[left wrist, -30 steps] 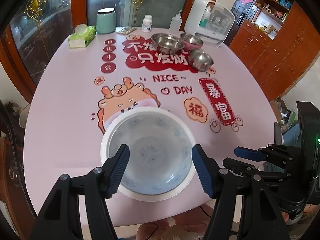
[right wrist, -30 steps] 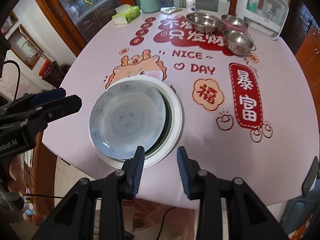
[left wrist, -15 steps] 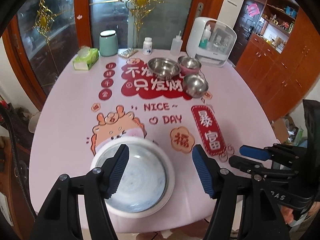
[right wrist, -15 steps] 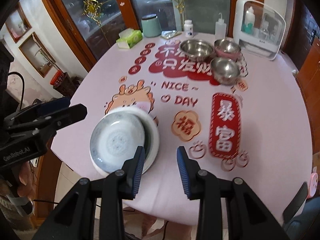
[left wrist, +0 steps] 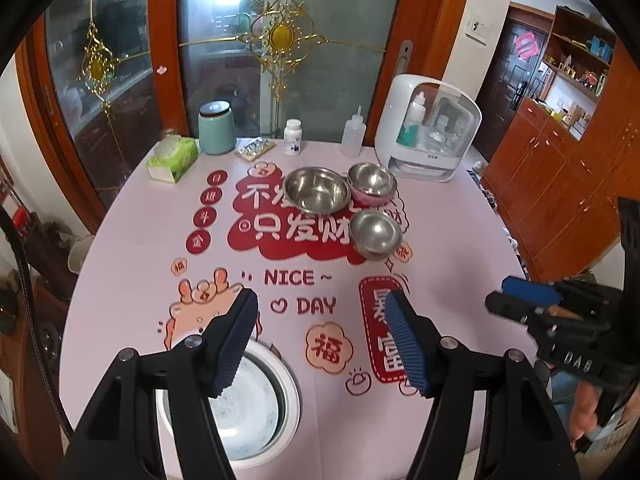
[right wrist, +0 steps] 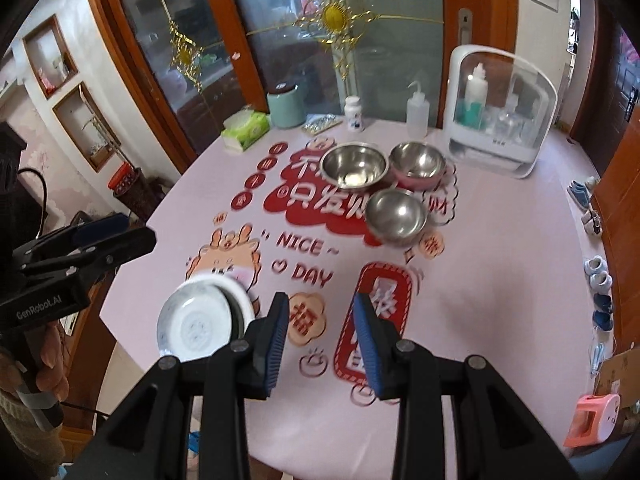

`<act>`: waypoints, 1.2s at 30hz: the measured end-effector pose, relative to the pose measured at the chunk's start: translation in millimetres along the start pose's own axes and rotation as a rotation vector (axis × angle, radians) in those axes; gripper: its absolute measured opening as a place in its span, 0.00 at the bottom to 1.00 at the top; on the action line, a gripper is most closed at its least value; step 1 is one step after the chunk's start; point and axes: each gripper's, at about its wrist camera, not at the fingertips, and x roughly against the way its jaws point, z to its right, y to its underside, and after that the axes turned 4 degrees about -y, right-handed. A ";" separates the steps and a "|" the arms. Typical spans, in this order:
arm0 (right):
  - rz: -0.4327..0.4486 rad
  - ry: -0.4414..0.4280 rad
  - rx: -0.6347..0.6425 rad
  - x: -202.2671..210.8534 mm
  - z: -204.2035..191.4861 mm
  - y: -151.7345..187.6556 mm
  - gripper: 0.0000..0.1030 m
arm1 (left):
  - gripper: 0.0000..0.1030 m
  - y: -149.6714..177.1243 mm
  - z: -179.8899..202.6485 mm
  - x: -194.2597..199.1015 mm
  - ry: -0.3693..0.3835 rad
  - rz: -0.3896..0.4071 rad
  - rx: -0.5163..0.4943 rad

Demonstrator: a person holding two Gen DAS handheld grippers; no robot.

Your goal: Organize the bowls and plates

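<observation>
From the left wrist, the left gripper (left wrist: 320, 340) is wide apart and holds nothing. Just under it, near the table (left wrist: 460, 240) edge, sits the plate stack (left wrist: 256, 404), the blue plate inside the white one so they take less room. Far past the stack, three steel bowls (left wrist: 344, 200) huddle together.

From the right wrist, the right gripper (right wrist: 322, 344) also gapes with nothing in it. The plate stack (right wrist: 200, 320) is just left of it. The bowls (right wrist: 384, 184) probably get stacked next.

Ahead of the tongs, a wood-framed glass door (left wrist: 280, 60) with gold ornaments lets in daylight. Wooden cabinets (left wrist: 560, 168) stand to the right, wall niches (right wrist: 76, 120) to the left.
</observation>
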 end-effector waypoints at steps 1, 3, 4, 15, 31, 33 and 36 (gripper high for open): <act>0.005 0.007 -0.004 1.2 6.2 -7.5 0.33 | 0.64 -4.5 1.3 -0.2 -0.002 0.001 -0.004; 0.010 0.011 -0.011 1.9 15.0 -19.2 0.33 | 0.64 -16.4 4.2 -2.8 -0.019 0.001 -0.008; 0.012 0.011 -0.018 1.2 19.5 -25.8 0.33 | 0.64 -25.0 5.3 -5.3 -0.018 0.000 -0.012; 0.003 0.072 -0.079 -39.8 63.1 -99.2 0.33 | 0.66 -100.5 6.5 -74.7 -0.033 -0.015 -0.064; -0.099 -0.017 -0.266 -186.9 127.7 -166.2 0.33 | 0.66 -154.3 -31.4 -283.7 0.002 -0.170 0.129; -0.120 -0.035 -0.292 -210.4 133.2 -166.8 0.33 | 0.66 -152.1 -35.4 -309.4 0.005 -0.195 0.162; -0.151 -0.046 -0.321 -242.7 139.5 -166.7 0.33 | 0.66 -145.5 -38.9 -347.1 0.005 -0.240 0.187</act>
